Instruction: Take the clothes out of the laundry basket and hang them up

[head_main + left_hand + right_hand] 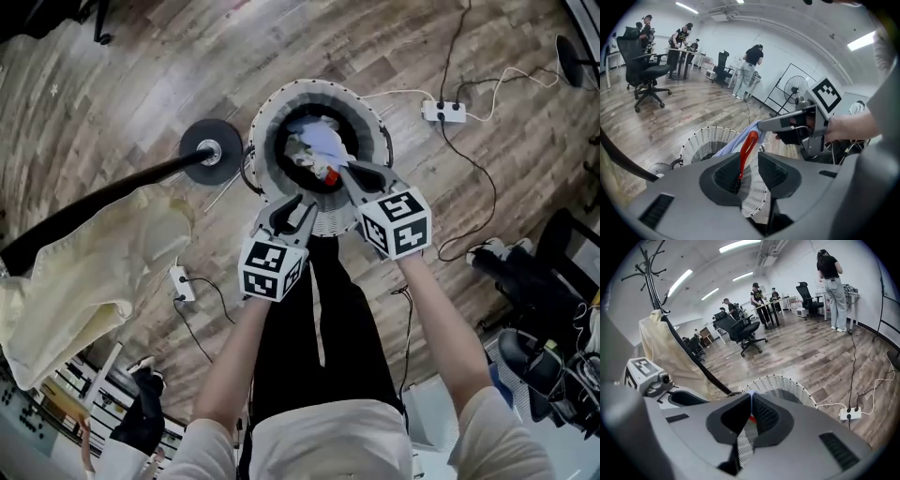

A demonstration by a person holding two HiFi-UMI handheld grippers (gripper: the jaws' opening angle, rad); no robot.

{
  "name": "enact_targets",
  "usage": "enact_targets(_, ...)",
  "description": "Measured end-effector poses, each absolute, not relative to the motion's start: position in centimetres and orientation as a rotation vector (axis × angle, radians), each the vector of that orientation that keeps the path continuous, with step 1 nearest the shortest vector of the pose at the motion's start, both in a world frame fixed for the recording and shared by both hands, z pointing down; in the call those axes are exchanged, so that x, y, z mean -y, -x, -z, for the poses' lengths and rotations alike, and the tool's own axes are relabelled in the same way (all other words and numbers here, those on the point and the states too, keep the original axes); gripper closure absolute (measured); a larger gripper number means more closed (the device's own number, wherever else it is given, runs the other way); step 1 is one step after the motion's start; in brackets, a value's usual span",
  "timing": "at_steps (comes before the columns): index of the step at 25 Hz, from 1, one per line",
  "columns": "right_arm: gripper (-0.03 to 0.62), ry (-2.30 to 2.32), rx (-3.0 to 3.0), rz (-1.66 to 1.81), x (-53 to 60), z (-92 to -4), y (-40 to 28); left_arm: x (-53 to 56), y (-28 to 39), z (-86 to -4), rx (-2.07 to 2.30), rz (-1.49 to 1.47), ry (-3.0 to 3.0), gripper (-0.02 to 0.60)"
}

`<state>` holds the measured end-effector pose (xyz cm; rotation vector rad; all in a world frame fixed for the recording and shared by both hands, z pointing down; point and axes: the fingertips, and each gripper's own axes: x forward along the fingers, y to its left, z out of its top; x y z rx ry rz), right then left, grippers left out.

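Note:
A white woven laundry basket (274,111) stands on the wood floor below me, with a light blue garment (322,141) and a red piece (331,175) in it. My right gripper (349,174) is above the basket's near side, shut on an edge of the light blue garment (732,143), which trails up from the basket. The red piece (747,147) hangs from the same spot. In the right gripper view a thin strip of the blue cloth (751,401) shows between the closed jaws. My left gripper (292,210) hovers open beside it at the near rim, holding nothing.
A black coat rack with a round base (210,151) leans out at the left, a cream garment (89,272) draped on it. Power strips (443,111) and cables lie on the floor. Office chairs (647,70), a standing fan (794,87) and several people are farther off.

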<state>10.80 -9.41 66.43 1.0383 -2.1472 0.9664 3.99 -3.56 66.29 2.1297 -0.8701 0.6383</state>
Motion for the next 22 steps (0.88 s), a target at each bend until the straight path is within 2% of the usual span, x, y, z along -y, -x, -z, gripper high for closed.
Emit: enact_targets(22, 0.579, -1.009, 2.556, -0.731, 10.8, -37.5, -9.2, 4.9, -3.0, -50.0, 1.048, -0.615, -2.240, 0.462)
